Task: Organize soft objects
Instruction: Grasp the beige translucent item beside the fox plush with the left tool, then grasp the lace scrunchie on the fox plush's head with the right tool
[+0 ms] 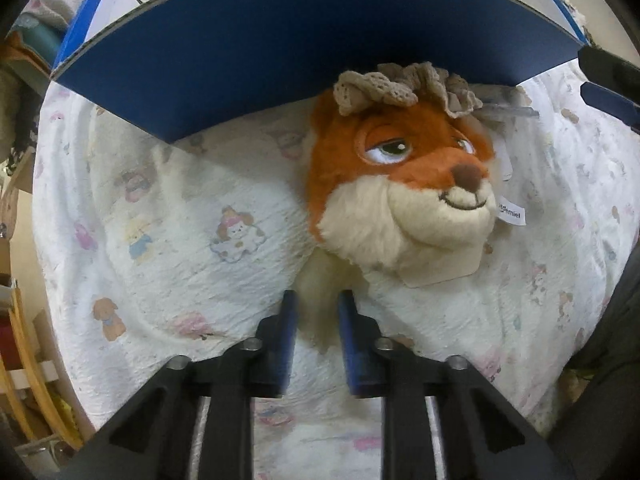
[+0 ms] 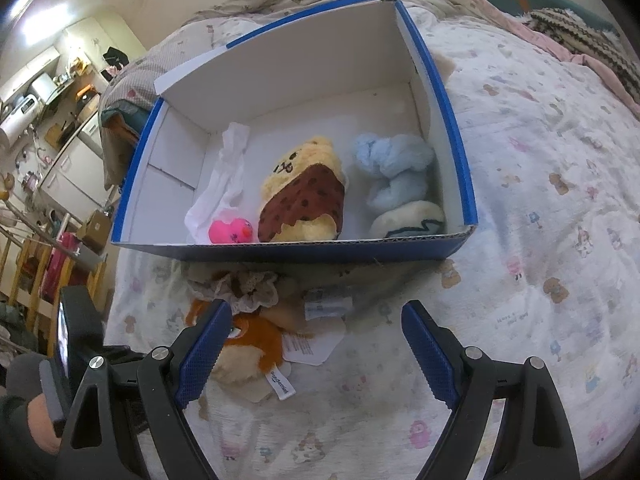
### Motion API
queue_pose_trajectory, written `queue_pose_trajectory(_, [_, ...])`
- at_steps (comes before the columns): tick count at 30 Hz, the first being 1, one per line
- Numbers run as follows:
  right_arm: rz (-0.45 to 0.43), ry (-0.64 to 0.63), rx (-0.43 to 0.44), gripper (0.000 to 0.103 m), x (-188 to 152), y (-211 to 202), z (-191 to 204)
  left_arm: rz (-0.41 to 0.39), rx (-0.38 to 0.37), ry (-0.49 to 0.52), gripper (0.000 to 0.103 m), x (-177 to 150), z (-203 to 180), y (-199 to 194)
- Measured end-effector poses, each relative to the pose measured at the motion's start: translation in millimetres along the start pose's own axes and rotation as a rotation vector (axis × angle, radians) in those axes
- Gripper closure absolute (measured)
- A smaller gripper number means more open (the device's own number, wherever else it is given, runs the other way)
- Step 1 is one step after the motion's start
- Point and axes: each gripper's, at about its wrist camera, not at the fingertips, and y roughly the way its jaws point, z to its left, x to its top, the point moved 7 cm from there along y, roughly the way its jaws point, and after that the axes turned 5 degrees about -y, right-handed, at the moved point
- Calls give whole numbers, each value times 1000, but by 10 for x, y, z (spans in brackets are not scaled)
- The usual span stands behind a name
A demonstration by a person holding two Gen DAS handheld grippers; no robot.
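On the bed (image 2: 540, 208), just outside the near wall of the blue box (image 2: 464, 168), lies the fox plush (image 1: 400, 184), and that's what we're after. In the left wrist view its head sits up ahead and to the right of the fingers, crown w/ a lace scrunchie (image 1: 404, 88) touching or nearly touching the box wall, while a pale furry bit of it, neck or body, we can't tell which, runs back toward us and passes between the blue pads (image 1: 286, 336). So the fox's long axis runs roughly from box wall to us, about in line w/ the fingers. The left gripper (image 1: 316, 320) points down onto it, jaws drawn in narrow, pads pressing the pale fur on both sides: we read that as a grip on the fox, low on the body, not on the head. The right gripper (image 2: 316, 344) hangs over the bed w/ jaws wide apart, nothing between them; the fox lies beside its left finger, partly hidden behind it, so the left hand is clearly the nearer one and the one doing the job. Inside the box there's a yellow plush (image 2: 304, 192) mid-floor, a light blue plush (image 2: 396, 168) by the right wall, a pink toy (image 2: 232, 232) and white cloth (image 2: 224, 176) toward the left. Free floor shows at the back, so our guess for the coming move: lift the fox, carry it fwd over the near wall, drop it in there. Head is heavy vs. the grip point, it'll prob. dangle and may catch the wall edge.
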Motion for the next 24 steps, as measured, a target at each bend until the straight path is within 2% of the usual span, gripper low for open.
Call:
queue_pose_trajectory(4, [2,-4,-3,11,-3,3,4,-16,-7,8,92,48,36,-32])
queue_pose_trajectory(10, [-2,-1,-4,11,-2,-1,8,-103,22,-15,93,131,129,-284])
queue_pose_trajectory(17, [0,-3,4,11,5,0,11,-157,31,-60,94,203,271,-474])
queue_pose_trajectory(21, [-3,45,91,11,19,-40,8,-210,16,-110,94,220,371,-775])
queue_pose_trajectory(24, [40,84,188,11,21,23,65,-248,37,-153,94,192,513,-908])
